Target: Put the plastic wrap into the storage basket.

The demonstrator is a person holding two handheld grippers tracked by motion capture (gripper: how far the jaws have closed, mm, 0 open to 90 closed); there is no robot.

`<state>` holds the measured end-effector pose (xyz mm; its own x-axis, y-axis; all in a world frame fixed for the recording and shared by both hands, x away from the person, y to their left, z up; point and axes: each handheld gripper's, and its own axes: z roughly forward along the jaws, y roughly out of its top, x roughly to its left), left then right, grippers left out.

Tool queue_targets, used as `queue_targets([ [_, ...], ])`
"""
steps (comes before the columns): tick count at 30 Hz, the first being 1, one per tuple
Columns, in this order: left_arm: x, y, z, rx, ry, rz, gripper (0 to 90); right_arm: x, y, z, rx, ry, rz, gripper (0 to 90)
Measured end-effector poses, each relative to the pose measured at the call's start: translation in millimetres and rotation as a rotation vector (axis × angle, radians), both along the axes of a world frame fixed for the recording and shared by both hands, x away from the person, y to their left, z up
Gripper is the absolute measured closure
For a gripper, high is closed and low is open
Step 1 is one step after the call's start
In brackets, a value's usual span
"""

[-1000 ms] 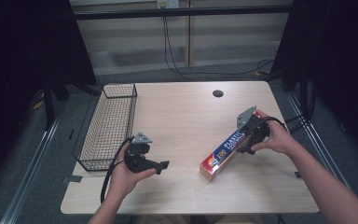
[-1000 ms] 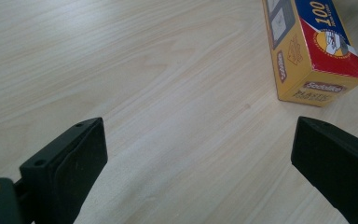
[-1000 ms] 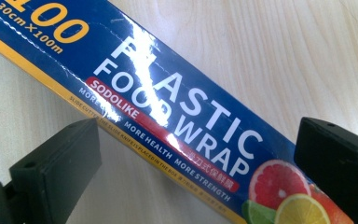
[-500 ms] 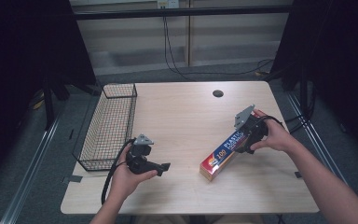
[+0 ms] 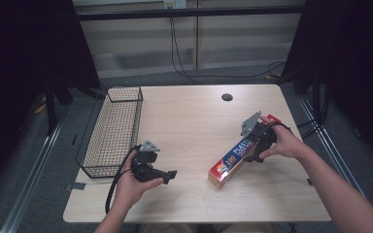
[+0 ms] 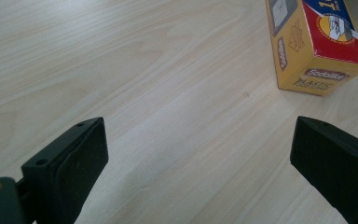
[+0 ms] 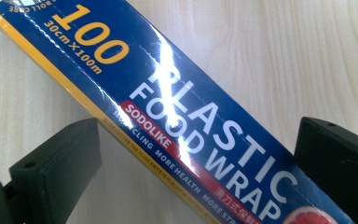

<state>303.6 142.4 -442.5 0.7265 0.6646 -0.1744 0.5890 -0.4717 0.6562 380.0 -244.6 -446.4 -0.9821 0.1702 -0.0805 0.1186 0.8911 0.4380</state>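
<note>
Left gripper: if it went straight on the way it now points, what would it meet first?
Probably the plastic wrap box. The left gripper, jaws open, points low across bare table toward the box's near end, which sits right of centre, so it might only graze it.

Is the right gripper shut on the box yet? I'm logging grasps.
Not yet. The right gripper is open: its jaws stand apart, either side of the box, with gaps.
</note>
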Motion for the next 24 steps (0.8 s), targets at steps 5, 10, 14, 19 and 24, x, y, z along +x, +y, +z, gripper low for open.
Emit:
queue_targets([
  [5, 0.1, -0.9, -0.5, 0.006, 0.002, -0.005, 4.1, -2.1, 2.4, -0.3, 0.006, -0.003, 0.015, 1.0],
  [10, 0.2, -1.6, -0.9, 0.01, 0.007, -0.01, 4.2, -5.3, 2.5, 2.3, 0.003, -0.014, 0.032, 7.0],
  [14, -0.5, -2.4, -0.7, 0.01, 0.007, -0.013, 4.3, -5.6, 2.5, 2.5, 0.0, -0.017, 0.047, 7.4],
  [19, 0.4, -2.0, -1.6, 0.011, 0.01, -0.012, 4.3, -6.8, 6.8, 1.0, -0.02, -0.029, 0.054, 4.9],
  [24, 0.2, -3.1, -3.2, 0.011, 0.015, -0.01, 4.3, -4.5, 9.4, -3.6, -0.055, -0.037, 0.042, 0.0],
])
